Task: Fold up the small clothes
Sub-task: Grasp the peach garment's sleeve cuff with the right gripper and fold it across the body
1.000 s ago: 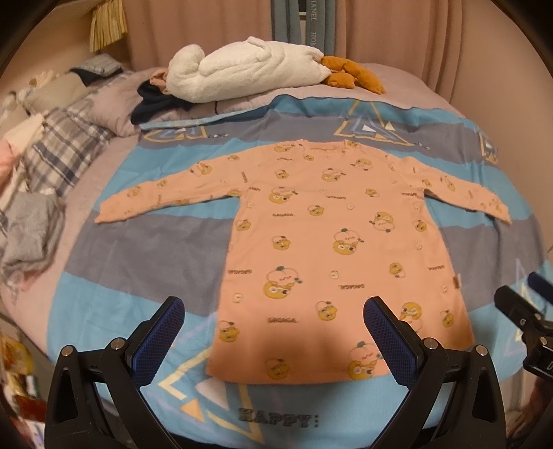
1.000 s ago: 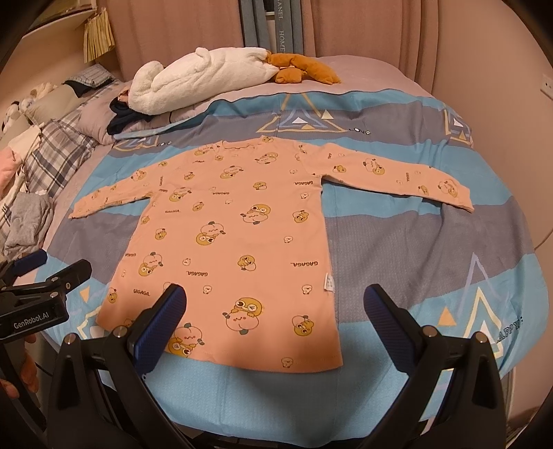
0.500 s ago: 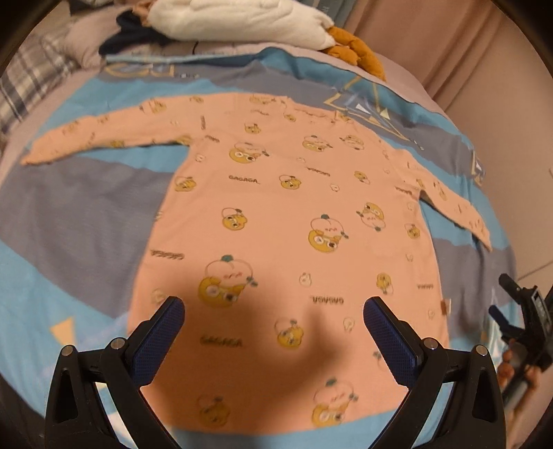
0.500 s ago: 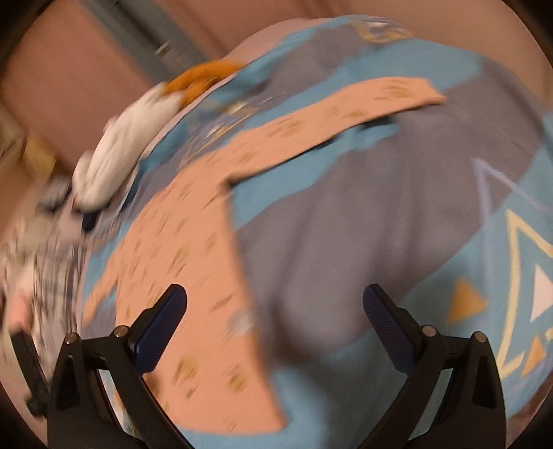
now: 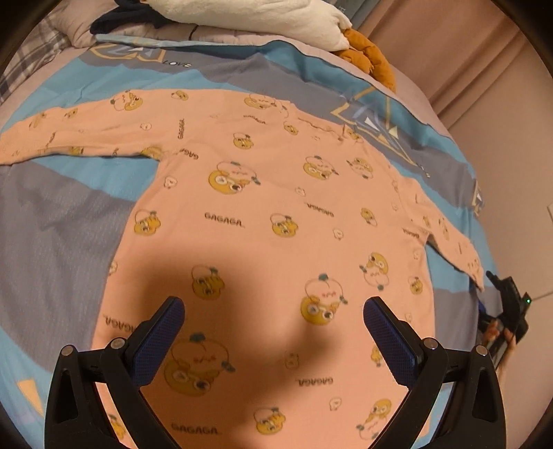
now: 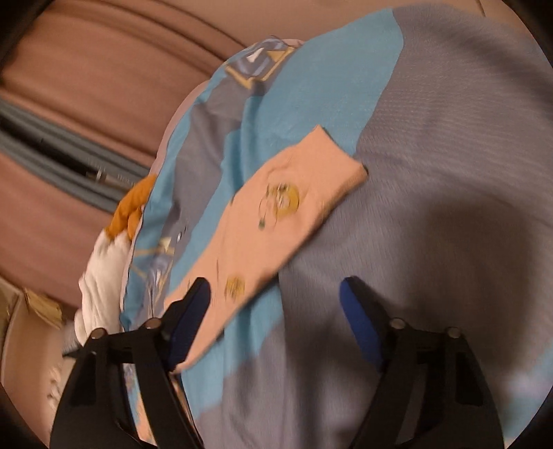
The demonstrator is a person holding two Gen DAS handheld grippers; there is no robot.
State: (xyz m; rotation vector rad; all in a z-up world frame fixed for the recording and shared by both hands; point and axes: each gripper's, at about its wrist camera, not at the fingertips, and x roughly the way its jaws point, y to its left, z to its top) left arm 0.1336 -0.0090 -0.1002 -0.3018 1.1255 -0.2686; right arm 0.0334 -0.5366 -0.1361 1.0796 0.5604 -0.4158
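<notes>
A peach long-sleeved garment (image 5: 262, 221) printed with yellow cartoon faces lies flat on the bed, sleeves spread to both sides. My left gripper (image 5: 273, 311) hovers open over its lower body, nothing between the fingers. In the right wrist view the garment's right sleeve (image 6: 276, 210) runs diagonally across the cover, cuff at the upper right. My right gripper (image 6: 274, 297) hangs above the sleeve, rolled to one side, its jaws closing with the pads apart and not pressing the cloth. The right gripper (image 5: 508, 311) also shows at the right edge of the left wrist view, in a hand.
The bed cover (image 5: 62, 221) is blue and grey with triangle prints. A white blanket roll (image 5: 262, 17) and an orange plush toy (image 5: 369, 58) lie at the head of the bed. Pink curtains (image 6: 86, 86) hang behind the bed. The bed's edge runs close on the right.
Both grippers have dropped closer to the garment. The right one swung out to the right sleeve and rolled, and its jaws have narrowed. The left moved in over the garment's body.
</notes>
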